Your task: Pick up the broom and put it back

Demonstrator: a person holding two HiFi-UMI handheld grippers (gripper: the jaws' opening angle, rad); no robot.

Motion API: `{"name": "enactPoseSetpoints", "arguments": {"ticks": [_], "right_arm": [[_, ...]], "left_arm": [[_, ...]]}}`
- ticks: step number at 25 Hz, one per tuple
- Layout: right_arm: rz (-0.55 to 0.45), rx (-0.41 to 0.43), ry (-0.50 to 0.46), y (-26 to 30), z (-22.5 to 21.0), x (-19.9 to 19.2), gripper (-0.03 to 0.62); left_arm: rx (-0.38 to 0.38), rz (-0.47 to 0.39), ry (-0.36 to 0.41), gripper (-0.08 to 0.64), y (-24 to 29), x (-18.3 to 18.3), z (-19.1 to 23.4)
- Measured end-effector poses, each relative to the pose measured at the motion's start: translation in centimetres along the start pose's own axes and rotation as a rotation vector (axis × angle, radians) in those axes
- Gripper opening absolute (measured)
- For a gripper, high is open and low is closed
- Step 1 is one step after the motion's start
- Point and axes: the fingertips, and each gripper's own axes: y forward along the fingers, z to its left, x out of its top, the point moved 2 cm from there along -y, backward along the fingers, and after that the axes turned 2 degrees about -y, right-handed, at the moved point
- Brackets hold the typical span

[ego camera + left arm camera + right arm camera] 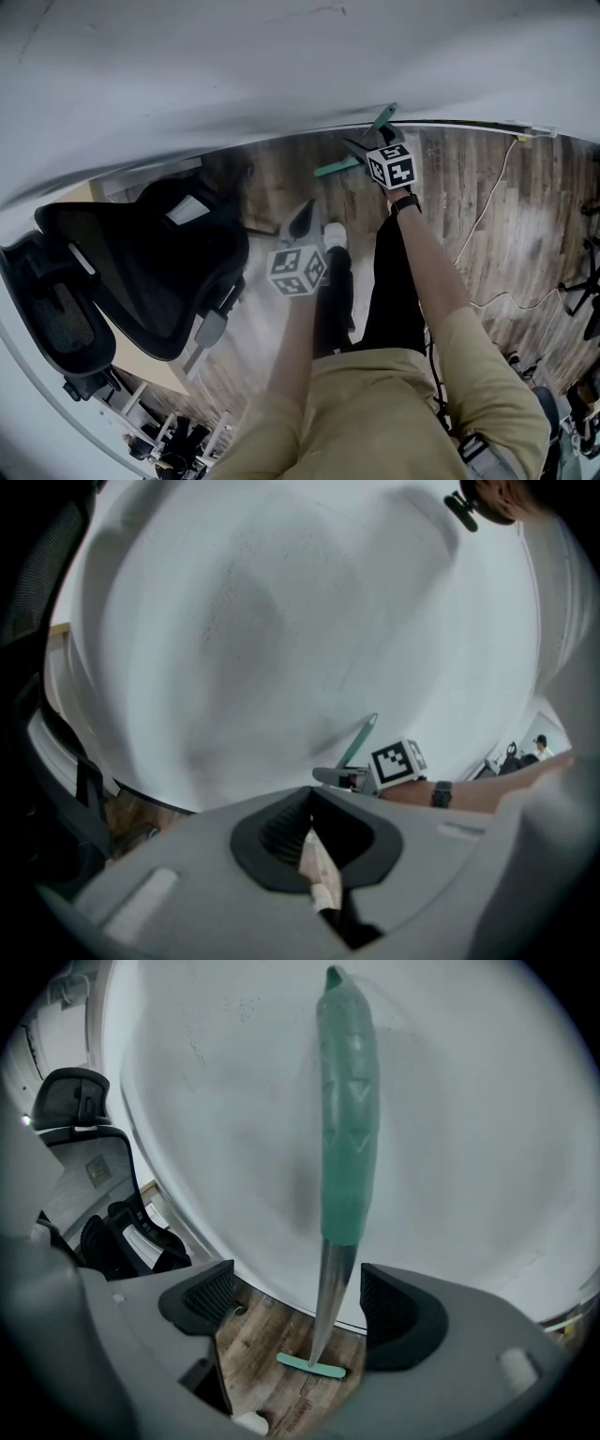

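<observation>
The broom leans upright against the white wall. Its green grip [347, 1129] runs into a metal shaft [330, 1283], and its green head [311, 1364] rests on the wood floor. My right gripper [302, 1305] stands open, one pad on each side of the shaft and neither touching it. From the head view, the right gripper [364, 150] is at the wall beside the broom [382, 119]. My left gripper [302, 221] hangs lower and nearer to me, shut with nothing in it [312, 841]. It looks across at the right gripper [342, 777] and the broom [357, 742].
A black office chair [141, 262] stands close on the left, in front of a desk edge. A white cable [487, 216] trails over the wood floor on the right. The person's legs and a white shoe [335, 234] are below the grippers. The wall [281, 66] runs just behind the broom.
</observation>
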Motion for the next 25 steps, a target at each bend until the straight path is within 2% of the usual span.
{"name": "enactPoseSetpoints", "arguments": {"ticks": [6, 9, 12, 14, 19, 22, 25], "right_arm": [[-0.021, -0.07, 0.065, -6.5, 1.1, -0.5, 0.425], [-0.066, -0.11, 0.056, -11.6, 3.7, 1.2, 0.362], [-0.11, -0.146, 0.059, -17.4, 7.4, 3.4, 0.333], [-0.153, -0.172, 0.047, -21.1, 9.6, 5.4, 0.296], [-0.357, -0.219, -0.056, -29.3, 12.9, 14.2, 0.182], [-0.436, -0.223, -0.142, -33.0, 16.0, 17.5, 0.128], [-0.531, -0.24, -0.185, -35.9, 18.6, 20.4, 0.039]], "left_arm": [[-0.025, -0.017, 0.018, 0.0, -1.4, 1.5, -1.4], [-0.059, -0.045, 0.045, 0.0, -3.3, 3.7, -2.9], [-0.1, -0.08, 0.084, 0.0, -6.5, 6.4, -4.8], [-0.132, -0.107, 0.125, 0.0, -8.5, 8.2, -6.5], [-0.238, -0.233, 0.239, 0.0, -11.2, 14.6, -11.9], [-0.28, -0.29, 0.28, 0.0, -13.6, 17.4, -14.4], [-0.309, -0.34, 0.317, 0.0, -15.6, 19.9, -16.1]]}}
